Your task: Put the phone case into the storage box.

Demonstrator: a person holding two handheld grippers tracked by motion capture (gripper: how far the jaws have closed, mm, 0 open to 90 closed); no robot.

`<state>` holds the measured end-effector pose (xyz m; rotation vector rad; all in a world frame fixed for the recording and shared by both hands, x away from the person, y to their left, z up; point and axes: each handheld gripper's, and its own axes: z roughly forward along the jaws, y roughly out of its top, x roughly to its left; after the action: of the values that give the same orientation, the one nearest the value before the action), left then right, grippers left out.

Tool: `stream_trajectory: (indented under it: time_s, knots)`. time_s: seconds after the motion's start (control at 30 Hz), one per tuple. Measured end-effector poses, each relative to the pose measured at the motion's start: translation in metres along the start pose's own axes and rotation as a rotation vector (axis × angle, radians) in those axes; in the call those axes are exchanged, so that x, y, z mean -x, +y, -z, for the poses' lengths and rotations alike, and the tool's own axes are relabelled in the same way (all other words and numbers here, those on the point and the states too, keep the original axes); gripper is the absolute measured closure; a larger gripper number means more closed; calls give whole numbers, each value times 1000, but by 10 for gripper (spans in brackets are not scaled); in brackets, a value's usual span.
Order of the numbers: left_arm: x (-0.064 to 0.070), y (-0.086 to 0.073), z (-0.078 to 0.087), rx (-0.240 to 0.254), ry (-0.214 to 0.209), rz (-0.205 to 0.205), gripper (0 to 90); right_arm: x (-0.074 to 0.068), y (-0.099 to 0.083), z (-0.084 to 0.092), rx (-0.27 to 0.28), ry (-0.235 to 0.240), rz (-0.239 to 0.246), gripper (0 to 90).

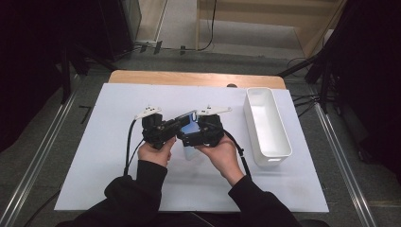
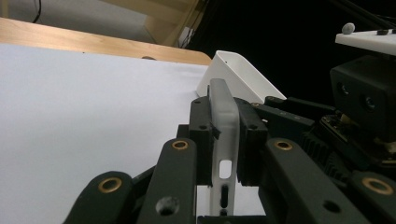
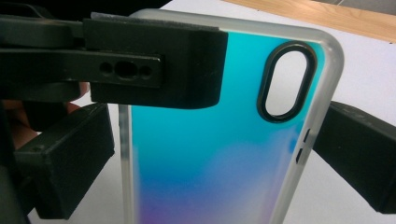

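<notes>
Two grippers meet at the middle of the high view, held above a white sheet (image 1: 118,156) that covers the table. The left gripper (image 1: 174,128) comes in from centre left, the right gripper (image 1: 191,137) from centre right, and a phone case (image 1: 190,122) sits between them, showing a small patch of blue with a pale frosted edge. A white bin (image 1: 267,124) stands apart at the right of the frame.

Seen from the left gripper view, the phone case (image 2: 224,144) stands edge-on at the centre: a thin, milky-translucent rim with small cut-outs low on its side. The left gripper (image 2: 223,140) has its two black pads clamped flat against both faces of the case, so it grips it across the thickness. The white bin (image 2: 233,77) rises behind, upper centre, and the other gripper's body fills the right edge.

Looking through the right gripper view, the phone case (image 3: 205,154) spans the centre, its back shading from turquoise at the top to violet at the bottom, with a frosted border and an oval camera opening at upper right. The right gripper (image 3: 205,158) has its jaws standing wide, one at lower left and one at right, either side of the case's width; the right one lies at the case's edge, the left one just beside it, and whether they press cannot be told. The left gripper's jaw crosses the upper left, over the case.
</notes>
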<state>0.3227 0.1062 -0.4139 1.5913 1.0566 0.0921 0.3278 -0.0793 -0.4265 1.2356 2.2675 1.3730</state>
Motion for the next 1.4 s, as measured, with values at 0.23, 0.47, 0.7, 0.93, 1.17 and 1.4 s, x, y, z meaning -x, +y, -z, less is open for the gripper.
stream_trajectory:
  time_s: [0.23, 0.47, 0.7, 0.93, 1.17, 1.4]
  knots:
    - [1, -1, -1, -2, -4, -1, 790, 2, 0, 4, 17, 10, -2, 124]
    - [0, -1, -1, -6, -12, 7, 788, 2, 1, 5, 12, 4, 0, 135]
    - [1, 1, 1, 5, 1, 2, 728, 2, 0, 4, -13, 3, 17, 137]
    - [-2, 8, 3, -11, 8, 22, 625, 2, -3, 2, -34, 17, 33, 137]
    - [-2, 17, 4, -53, -6, 24, 514, 4, -4, 5, -38, 51, 54, 138]
    - [-7, 23, 6, -71, -23, 39, 449, 5, -5, 9, -49, 94, 92, 138]
